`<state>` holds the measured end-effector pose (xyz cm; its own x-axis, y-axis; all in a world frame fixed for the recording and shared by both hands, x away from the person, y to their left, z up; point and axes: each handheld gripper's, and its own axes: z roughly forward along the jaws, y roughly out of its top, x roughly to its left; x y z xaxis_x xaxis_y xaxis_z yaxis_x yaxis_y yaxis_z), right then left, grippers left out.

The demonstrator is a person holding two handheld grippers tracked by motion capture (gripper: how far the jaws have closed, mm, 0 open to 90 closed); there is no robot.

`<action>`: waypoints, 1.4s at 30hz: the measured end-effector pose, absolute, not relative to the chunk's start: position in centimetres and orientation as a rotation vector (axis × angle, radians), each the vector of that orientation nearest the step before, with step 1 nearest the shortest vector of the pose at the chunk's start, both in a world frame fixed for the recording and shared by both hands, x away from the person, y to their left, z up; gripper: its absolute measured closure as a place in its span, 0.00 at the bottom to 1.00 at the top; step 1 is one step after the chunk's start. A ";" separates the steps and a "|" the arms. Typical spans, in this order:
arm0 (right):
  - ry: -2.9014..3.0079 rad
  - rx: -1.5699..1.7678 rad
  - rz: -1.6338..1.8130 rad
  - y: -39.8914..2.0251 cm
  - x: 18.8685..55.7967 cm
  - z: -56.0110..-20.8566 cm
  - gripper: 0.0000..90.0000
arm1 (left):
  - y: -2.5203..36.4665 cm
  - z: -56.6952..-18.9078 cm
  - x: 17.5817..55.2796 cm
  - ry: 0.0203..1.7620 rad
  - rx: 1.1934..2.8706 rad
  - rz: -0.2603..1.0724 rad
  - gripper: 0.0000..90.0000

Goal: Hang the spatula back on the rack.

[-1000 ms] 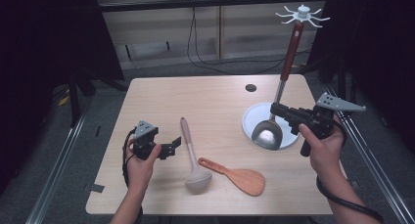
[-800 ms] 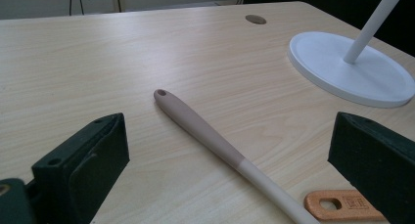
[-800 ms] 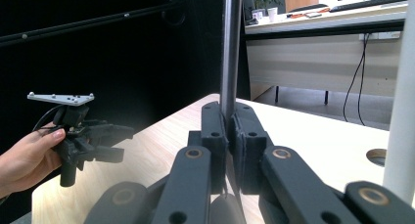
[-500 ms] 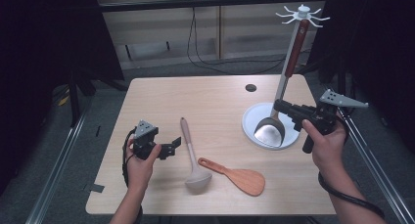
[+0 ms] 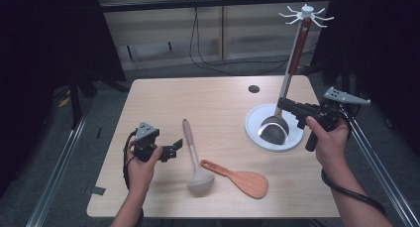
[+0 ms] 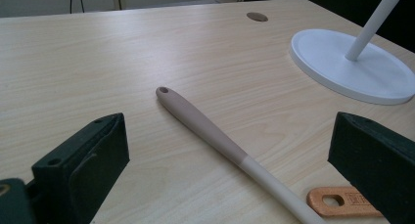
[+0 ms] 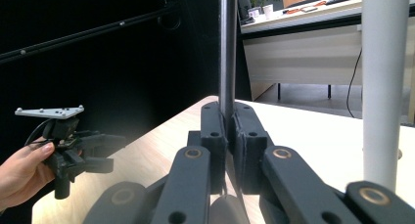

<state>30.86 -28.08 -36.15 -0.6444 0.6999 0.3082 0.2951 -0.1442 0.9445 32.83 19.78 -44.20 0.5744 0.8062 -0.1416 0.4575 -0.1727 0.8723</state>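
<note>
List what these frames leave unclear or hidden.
- Metal ladle, right gripper view: bowl cut off by the bottom edge behind the right tongs, top of the handle by the upper edge.
- Beige ladle, left gripper view: bowl cut off by the bottom edge.
- Orange spatula, left gripper view: blade hidden by a jaw of the left tongs.
- Rack, high view: hooks too small to tell how they are shaped.

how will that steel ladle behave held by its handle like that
Probably stiff: the steel ladle has a straight metal shaft. Likely bowl-heavy, so it may swing or pivot in the right tongs, which pinch only the thin handle. The smooth metal looks slippery, so it could slide down.
</note>
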 end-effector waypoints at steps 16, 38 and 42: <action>1.728 1.127 1.760 -28.8 31.3 -36.6 0.86 | 19.8 -44.1 32.8 1.032 1.811 0.443 0.01; 1.445 1.002 1.773 -29.3 30.1 -34.1 0.83 | 19.9 -44.5 32.9 1.047 1.820 0.432 0.01; 1.344 0.990 1.771 -29.3 30.1 -32.9 0.93 | 20.0 -44.6 32.9 1.047 1.822 0.434 0.01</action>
<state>30.11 -29.27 -32.92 -0.4684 0.8685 0.1621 -0.0779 -0.2234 0.9716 32.89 20.00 -44.57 0.5695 0.8093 -0.1441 0.4696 -0.1765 0.8651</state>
